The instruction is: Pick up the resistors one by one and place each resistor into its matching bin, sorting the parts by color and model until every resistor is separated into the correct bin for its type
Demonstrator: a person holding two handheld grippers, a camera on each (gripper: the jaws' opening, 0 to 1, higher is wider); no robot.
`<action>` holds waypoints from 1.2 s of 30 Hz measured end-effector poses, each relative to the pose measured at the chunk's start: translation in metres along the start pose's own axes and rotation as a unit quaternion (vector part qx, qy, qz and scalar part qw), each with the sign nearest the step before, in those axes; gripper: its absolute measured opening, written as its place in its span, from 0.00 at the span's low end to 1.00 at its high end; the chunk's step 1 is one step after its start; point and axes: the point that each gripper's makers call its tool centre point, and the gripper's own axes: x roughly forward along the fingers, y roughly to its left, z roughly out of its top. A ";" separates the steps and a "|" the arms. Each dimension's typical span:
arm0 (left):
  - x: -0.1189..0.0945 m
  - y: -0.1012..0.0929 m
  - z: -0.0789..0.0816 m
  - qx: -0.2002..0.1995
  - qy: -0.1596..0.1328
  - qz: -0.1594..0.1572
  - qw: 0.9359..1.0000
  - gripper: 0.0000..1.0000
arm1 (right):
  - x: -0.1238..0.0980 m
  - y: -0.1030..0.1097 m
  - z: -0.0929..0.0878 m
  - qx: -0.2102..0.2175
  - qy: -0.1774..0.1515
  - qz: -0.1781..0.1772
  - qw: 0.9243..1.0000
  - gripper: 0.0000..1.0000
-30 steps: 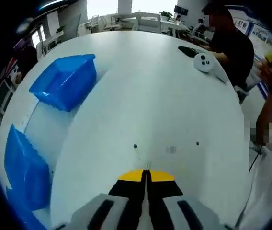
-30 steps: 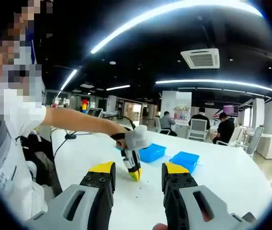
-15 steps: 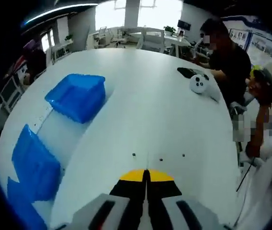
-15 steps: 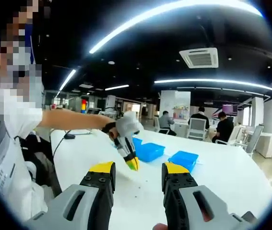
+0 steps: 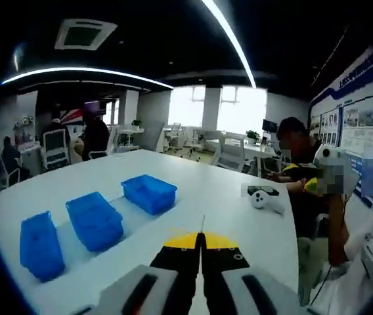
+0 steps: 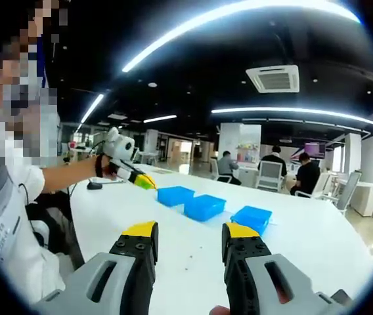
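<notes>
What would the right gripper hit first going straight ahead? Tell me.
Probably the white table. The open right gripper points low across bare tabletop, with the blue bins farther on. It seems aimed at the middle bin, but depth is unclear.

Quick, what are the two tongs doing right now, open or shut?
Left tongs: shut, with a thin wire, likely a resistor's leg, sticking out from the tips.
Right tongs: open, holding nothing.
</notes>
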 end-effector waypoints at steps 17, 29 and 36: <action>-0.071 0.012 -0.018 -0.023 -0.107 0.081 0.991 0.03 | 0.009 0.005 -0.007 0.001 0.011 0.009 1.000 0.41; -0.020 0.019 0.010 -0.017 -0.121 0.086 0.989 0.03 | 0.005 0.001 -0.005 0.002 0.007 0.007 1.000 0.41; 0.053 0.015 0.045 -0.025 -0.116 0.061 0.991 0.03 | 0.003 -0.001 -0.005 0.004 0.005 0.005 1.000 0.41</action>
